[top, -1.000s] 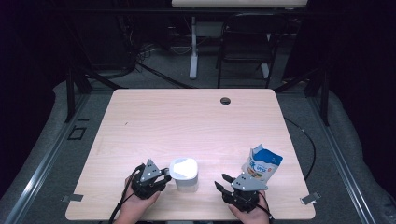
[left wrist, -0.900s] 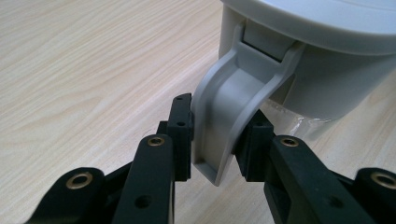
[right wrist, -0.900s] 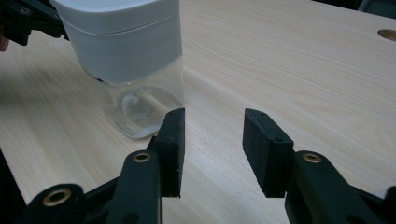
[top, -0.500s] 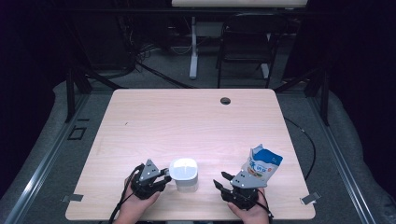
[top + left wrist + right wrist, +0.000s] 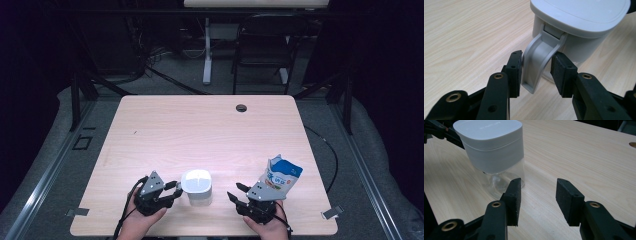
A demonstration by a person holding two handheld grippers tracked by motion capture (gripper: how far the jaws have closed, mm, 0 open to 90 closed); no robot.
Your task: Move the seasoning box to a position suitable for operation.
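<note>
Both my grippers are standing open: left gripper [image 5: 536,71] has just been opening around the jug's handle [image 5: 537,60], right gripper [image 5: 537,200] is holding nothing beside the jug [image 5: 492,150].

A white lidded jug [image 5: 196,186] is standing near the front edge of the table [image 5: 200,130], a little left of the middle. The left gripper [image 5: 173,191] is sitting just beside the jug's left side, its fingers pointing at it and having just been opening; a hand [image 5: 141,221] is holding it from the front edge. Nearer the front right corner, the right gripper [image 5: 239,192] is lying with its fingers spread and nothing between them, well apart from the jug. A blue and white pouch [image 5: 279,177] is standing just behind that gripper. A dark round hole [image 5: 241,108] is showing near the back edge.
</note>
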